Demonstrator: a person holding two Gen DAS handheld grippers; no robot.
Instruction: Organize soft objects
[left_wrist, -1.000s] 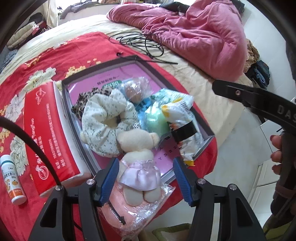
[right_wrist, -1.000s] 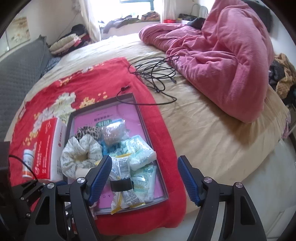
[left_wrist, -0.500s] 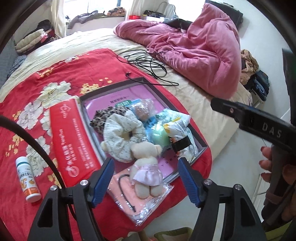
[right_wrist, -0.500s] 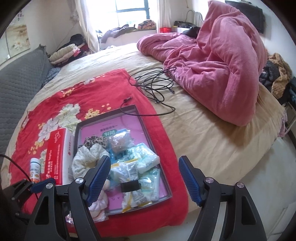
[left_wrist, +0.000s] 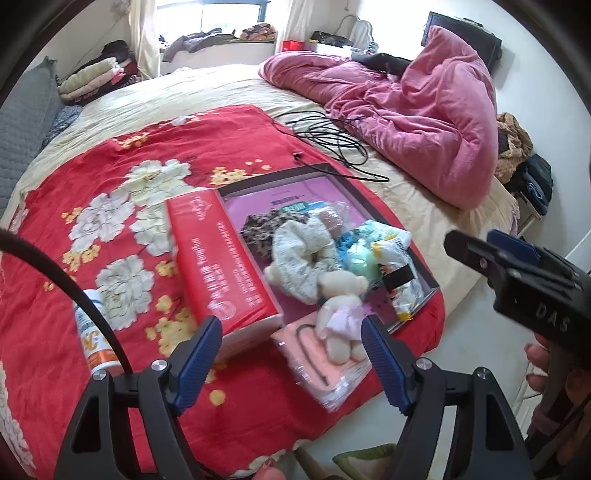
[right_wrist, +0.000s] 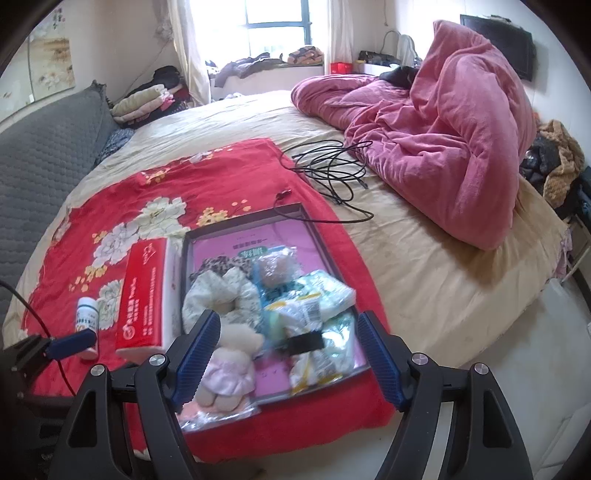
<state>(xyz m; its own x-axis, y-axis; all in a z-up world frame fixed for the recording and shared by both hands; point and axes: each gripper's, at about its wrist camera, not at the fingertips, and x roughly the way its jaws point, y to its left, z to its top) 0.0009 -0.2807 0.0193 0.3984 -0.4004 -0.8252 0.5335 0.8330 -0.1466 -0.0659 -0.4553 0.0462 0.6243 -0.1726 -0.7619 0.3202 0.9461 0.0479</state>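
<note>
A shallow box lid with a pink bottom (left_wrist: 295, 192) (right_wrist: 258, 236) lies on a red floral blanket on the bed. It holds a cream scrunchie (left_wrist: 303, 254) (right_wrist: 218, 295), a leopard scrunchie (left_wrist: 262, 229), and several plastic-wrapped packets (left_wrist: 391, 251) (right_wrist: 314, 295). A small teddy bear in a lilac dress (left_wrist: 341, 310) (right_wrist: 231, 363) lies on a pink packet (left_wrist: 325, 365) at the lid's near edge. My left gripper (left_wrist: 291, 360) is open and empty, above and short of the bear. My right gripper (right_wrist: 288, 354) is open and empty, above the lid's near end.
A red tissue pack (left_wrist: 218, 262) (right_wrist: 144, 295) lies left of the lid. A small white bottle (left_wrist: 94, 332) (right_wrist: 86, 317) lies further left. Black cables (left_wrist: 332, 140) and a pink duvet (left_wrist: 424, 122) lie beyond. The bed edge and floor (right_wrist: 498, 369) are at the right.
Both grippers have pulled back and up from the lid, so more of the bed shows. The bear lies free on the pink packet between the open left fingers, further away than before.
</note>
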